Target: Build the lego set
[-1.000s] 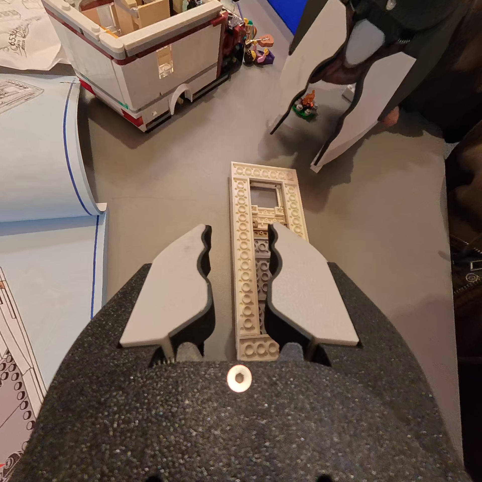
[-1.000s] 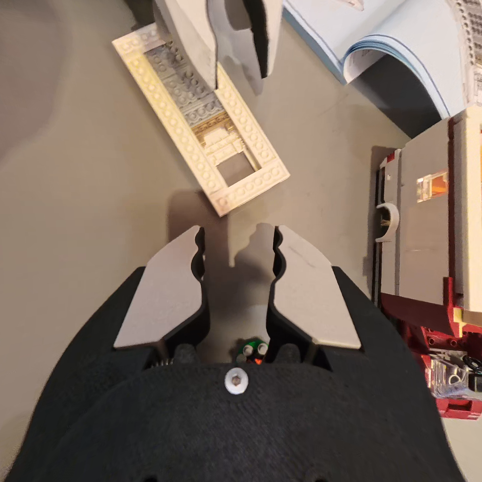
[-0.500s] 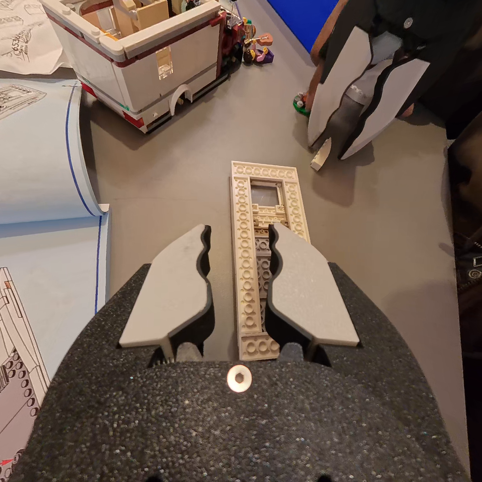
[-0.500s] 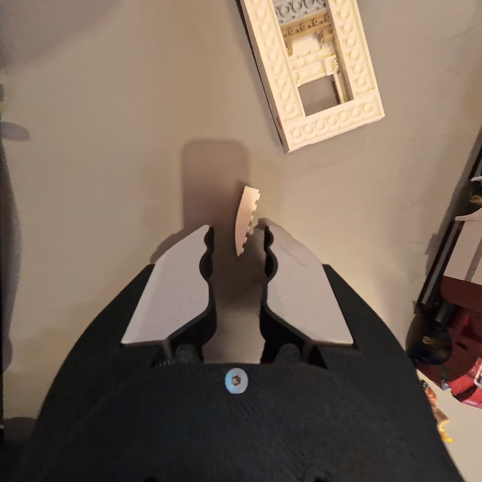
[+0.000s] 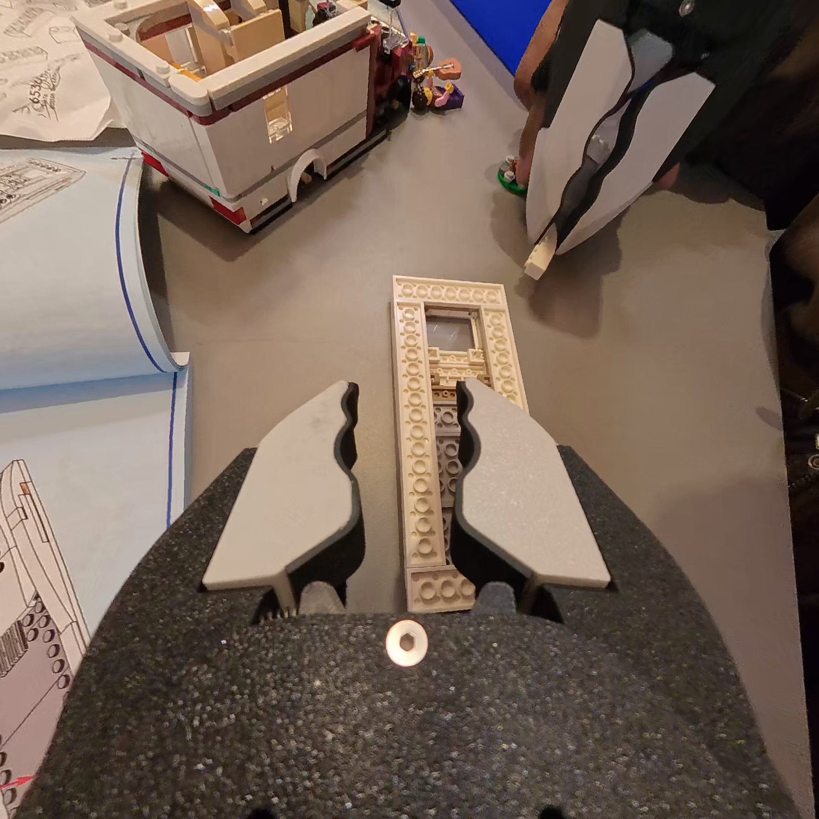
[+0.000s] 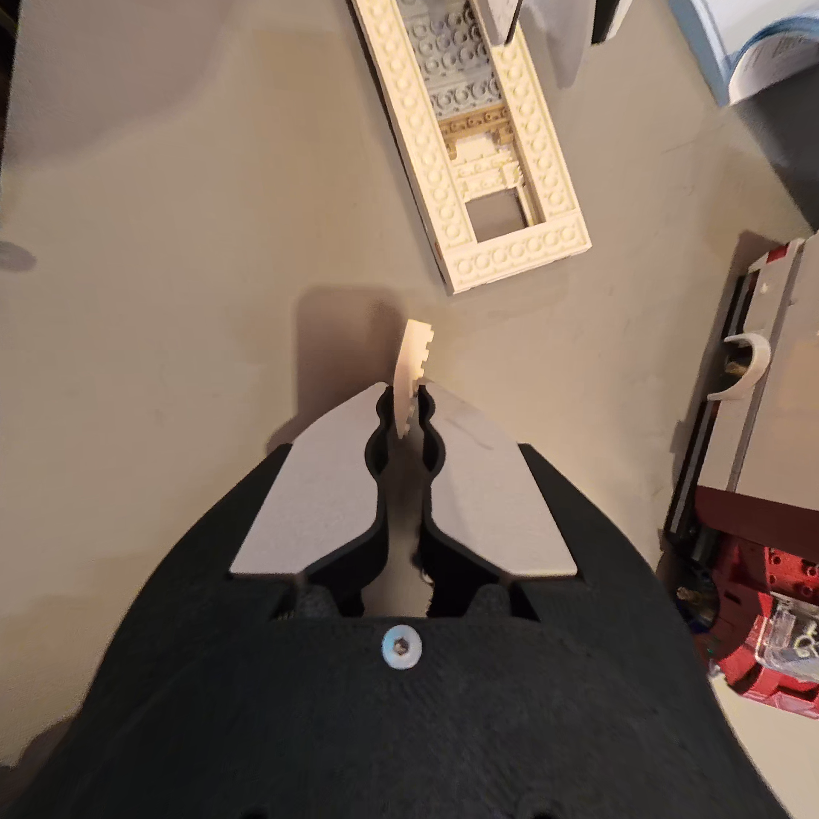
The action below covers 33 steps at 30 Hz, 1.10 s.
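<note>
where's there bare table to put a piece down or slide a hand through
The widest bare grey table lies left of the cream brick panel in the right wrist view. A smaller patch sits between that panel, the open instruction booklet and the brick camper van. It is crowded near the van's cab by the minifigures.

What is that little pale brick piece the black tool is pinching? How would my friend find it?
Start at the long cream studded frame lying flat on the grey table. Just past its windowed end is the right tool, its two pads closed on a small cream curved brick. It is the only piece standing on edge, off the table, studs showing along one side.
</note>
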Tool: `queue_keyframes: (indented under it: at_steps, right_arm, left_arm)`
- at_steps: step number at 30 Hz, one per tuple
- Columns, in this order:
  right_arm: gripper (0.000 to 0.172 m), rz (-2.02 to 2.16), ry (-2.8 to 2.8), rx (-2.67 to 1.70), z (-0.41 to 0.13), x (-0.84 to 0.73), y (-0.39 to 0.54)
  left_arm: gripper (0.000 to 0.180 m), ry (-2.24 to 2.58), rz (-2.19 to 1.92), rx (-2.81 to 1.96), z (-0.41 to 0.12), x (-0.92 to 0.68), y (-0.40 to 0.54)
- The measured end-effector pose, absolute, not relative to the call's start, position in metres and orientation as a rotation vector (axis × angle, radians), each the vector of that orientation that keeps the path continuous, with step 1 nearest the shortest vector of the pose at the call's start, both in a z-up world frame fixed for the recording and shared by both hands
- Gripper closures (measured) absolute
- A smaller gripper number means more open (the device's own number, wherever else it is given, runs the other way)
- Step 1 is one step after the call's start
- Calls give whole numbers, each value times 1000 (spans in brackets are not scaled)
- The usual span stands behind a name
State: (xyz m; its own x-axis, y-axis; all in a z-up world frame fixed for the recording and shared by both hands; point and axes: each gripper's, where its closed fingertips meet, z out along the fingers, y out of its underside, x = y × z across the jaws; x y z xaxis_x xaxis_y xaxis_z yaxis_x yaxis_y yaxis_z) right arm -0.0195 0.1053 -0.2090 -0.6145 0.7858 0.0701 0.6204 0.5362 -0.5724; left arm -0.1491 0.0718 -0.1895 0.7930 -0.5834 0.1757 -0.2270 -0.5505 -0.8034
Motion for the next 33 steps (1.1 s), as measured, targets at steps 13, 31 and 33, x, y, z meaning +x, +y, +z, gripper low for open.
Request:
queue_keyframes:
  at_steps: [13, 31, 33]
  right_arm:
    - [161, 926, -2263, -1028, -176, -55, 91]
    - [161, 893, -2135, -986, -173, -105, 120]
    - [161, 874, -2148, -966, -176, -104, 121]
  left_arm:
    - [136, 635, -507, -2036, -174, -145, 77]
    - [142, 1038, -504, -1930, -159, -108, 105]
    - [143, 1034, -469, -1940, -164, -113, 104]
